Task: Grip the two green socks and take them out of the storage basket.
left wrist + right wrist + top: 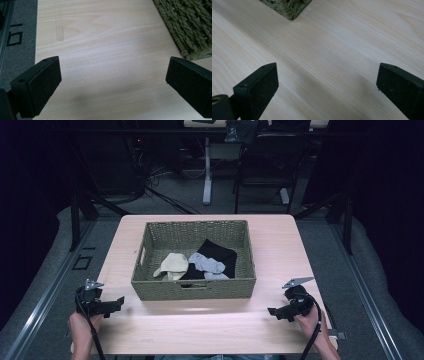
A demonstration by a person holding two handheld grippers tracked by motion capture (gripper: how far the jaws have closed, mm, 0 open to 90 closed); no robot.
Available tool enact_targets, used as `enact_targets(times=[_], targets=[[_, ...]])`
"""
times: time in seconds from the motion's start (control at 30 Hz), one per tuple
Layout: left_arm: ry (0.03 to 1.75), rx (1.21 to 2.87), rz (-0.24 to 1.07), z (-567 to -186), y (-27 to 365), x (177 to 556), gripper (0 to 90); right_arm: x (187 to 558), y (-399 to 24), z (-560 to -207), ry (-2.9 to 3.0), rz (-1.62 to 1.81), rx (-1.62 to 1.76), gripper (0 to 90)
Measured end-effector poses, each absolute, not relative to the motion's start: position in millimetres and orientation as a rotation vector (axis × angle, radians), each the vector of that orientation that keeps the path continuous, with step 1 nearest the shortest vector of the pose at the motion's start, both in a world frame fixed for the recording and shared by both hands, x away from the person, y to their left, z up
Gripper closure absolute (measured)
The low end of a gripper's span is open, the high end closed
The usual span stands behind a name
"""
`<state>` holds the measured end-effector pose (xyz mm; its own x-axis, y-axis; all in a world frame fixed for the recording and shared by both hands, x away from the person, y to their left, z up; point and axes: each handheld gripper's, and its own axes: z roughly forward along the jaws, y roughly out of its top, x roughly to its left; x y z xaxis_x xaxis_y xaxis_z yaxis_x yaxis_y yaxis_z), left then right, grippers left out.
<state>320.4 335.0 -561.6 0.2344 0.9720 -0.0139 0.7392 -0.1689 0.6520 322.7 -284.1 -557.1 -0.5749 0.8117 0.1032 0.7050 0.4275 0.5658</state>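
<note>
Basket [193, 289] sits between the left gripper [119, 303] and right gripper [272, 312], both wide open, empty.

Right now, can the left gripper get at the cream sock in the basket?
Probably yes. The left gripper rests open on the table, off the basket's near left corner. The cream sock lies uncovered on the basket's left side, so only the woven wall is in between; lifting over it should do.

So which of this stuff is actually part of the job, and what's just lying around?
Part of the job:
- woven basket
- cream sock, grey sock and black cloth inside it
- left gripper and right gripper, both with jaws open over the table

Just lying about:
- chair and cables on the floor behind the table
</note>
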Motion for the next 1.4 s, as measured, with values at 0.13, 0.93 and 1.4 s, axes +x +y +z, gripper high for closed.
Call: enact_targets(times=[0.13,0.93,1.4], targets=[[1.557,1.985,0.558,-560.8,334.6,321.0,0.1,322.4,-285.5,-556.1,2.506,0.854,1.336,3.2],[1.493,1.894,0.437,-504.5,322.3,318.7,0.1,320.8,-287.7,-558.7,2.489,0.849,1.362,3.2],[1.404,1.944,0.456,-462.7,300.6,334.3,0.2,320.6,-287.8,-559.6,2.497,0.843,1.36,3.1]])
